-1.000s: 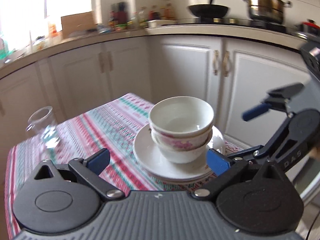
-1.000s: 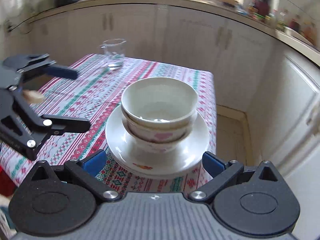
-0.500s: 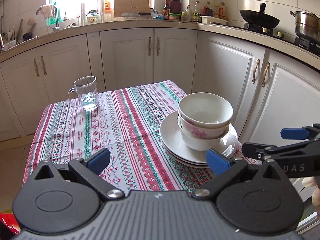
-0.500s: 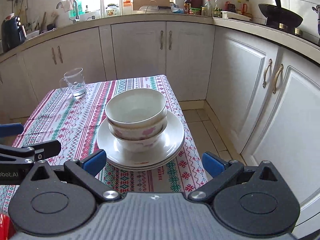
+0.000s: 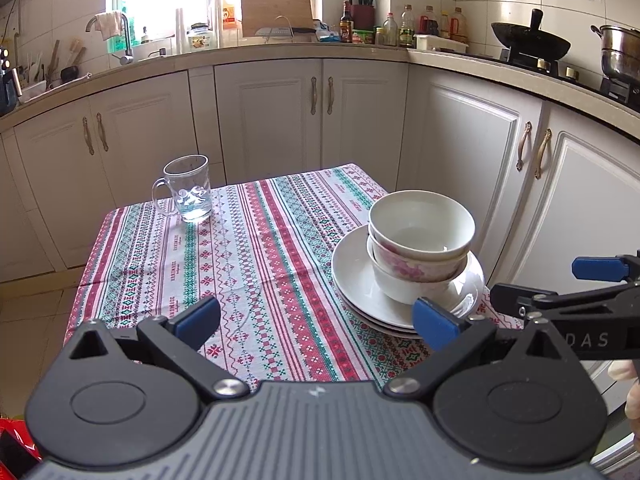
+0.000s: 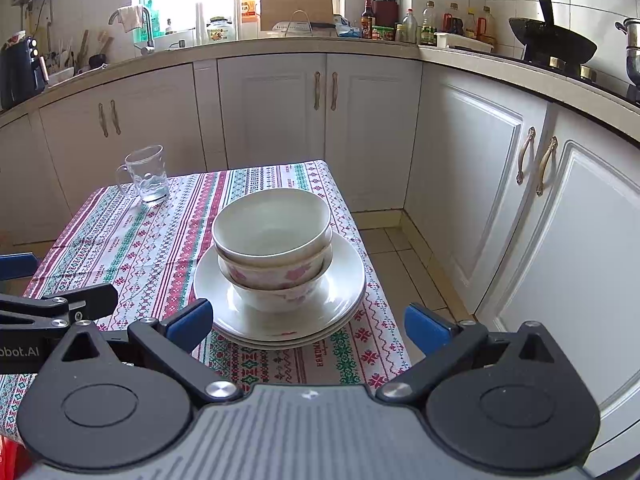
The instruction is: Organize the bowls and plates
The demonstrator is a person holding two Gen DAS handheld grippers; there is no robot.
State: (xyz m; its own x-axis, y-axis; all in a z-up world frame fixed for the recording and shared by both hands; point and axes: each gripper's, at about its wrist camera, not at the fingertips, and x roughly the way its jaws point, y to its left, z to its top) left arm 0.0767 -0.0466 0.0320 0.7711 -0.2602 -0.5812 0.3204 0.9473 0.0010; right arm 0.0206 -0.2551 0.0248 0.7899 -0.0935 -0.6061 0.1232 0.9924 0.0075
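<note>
At the right edge of the surface (image 5: 240, 264), toward its near corner, the crockery stands in one pile: two bowls (image 6: 276, 248) nested one in the other, sitting on a stack of plates (image 6: 340, 300). The upper bowl is plain white, the lower one has pink flowers. The plates look like two or three; I cannot tell the exact count. The pile sits close to the edge but wholly on the cloth.

A glass mug (image 5: 188, 190) stands alone near the far left corner, well apart from the pile.

The left tool (image 5: 316, 316) hangs over the near edge, released and spread wide, with nothing between its fingers. The right tool (image 6: 306, 320) is likewise released and empty, pointing at the pile from the near side; neither touches the crockery.

As a judgement, the sorting looks essentially done: bowls together, plates together, all gathered in one place. What may be left, if anything, is shifting the pile further from the edge.
</note>
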